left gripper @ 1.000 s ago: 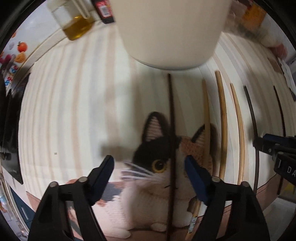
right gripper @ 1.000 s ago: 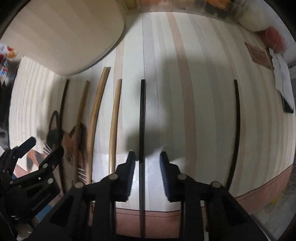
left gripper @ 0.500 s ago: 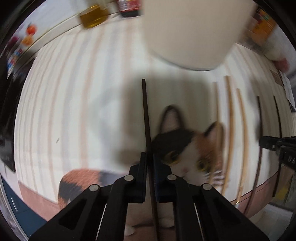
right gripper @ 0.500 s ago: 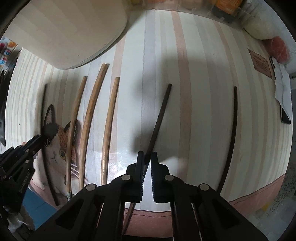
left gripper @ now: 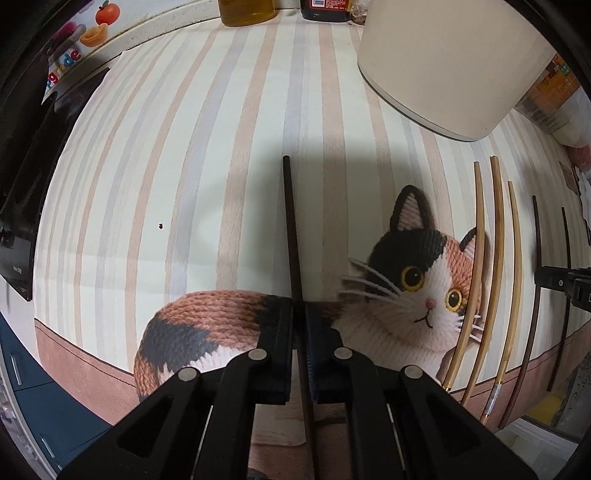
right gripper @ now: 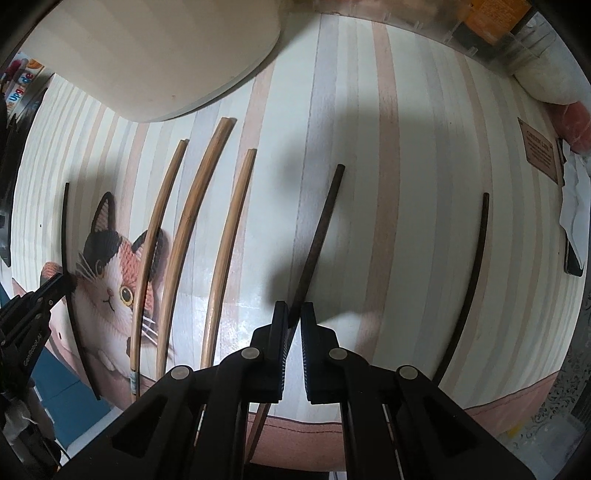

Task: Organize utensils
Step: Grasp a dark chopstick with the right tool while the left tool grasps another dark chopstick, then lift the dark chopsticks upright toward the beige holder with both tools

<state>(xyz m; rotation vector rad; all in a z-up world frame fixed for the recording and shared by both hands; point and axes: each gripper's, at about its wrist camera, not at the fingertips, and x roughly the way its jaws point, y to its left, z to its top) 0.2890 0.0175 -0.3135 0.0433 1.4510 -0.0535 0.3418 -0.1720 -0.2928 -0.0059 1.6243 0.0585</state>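
My left gripper (left gripper: 299, 306) is shut on a dark chopstick (left gripper: 290, 229) that lies along the striped cat mat (left gripper: 147, 166), left of the cat's face. My right gripper (right gripper: 294, 306) is shut on another dark chopstick (right gripper: 319, 236), which slants to the upper right. A third dark chopstick (right gripper: 476, 269) lies to its right. Three bamboo chopsticks (right gripper: 195, 229) lie side by side between the two grippers, also seen as bamboo chopsticks (left gripper: 495, 258) in the left wrist view. A cream container (left gripper: 443, 66) stands at the back of the mat.
An oil bottle (left gripper: 245, 9) and a dark bottle (left gripper: 321, 5) stand at the far edge. A black appliance (left gripper: 18, 184) borders the mat's left side. White paper (right gripper: 574, 192) and a brown card (right gripper: 541, 151) lie at the right. The mat's pink hem (right gripper: 369, 432) marks the near edge.
Both grippers closed on dark chopsticks. The left one carried its chopstick leftward off the cat's face. The right one's chopstick swung from straight to slanted.
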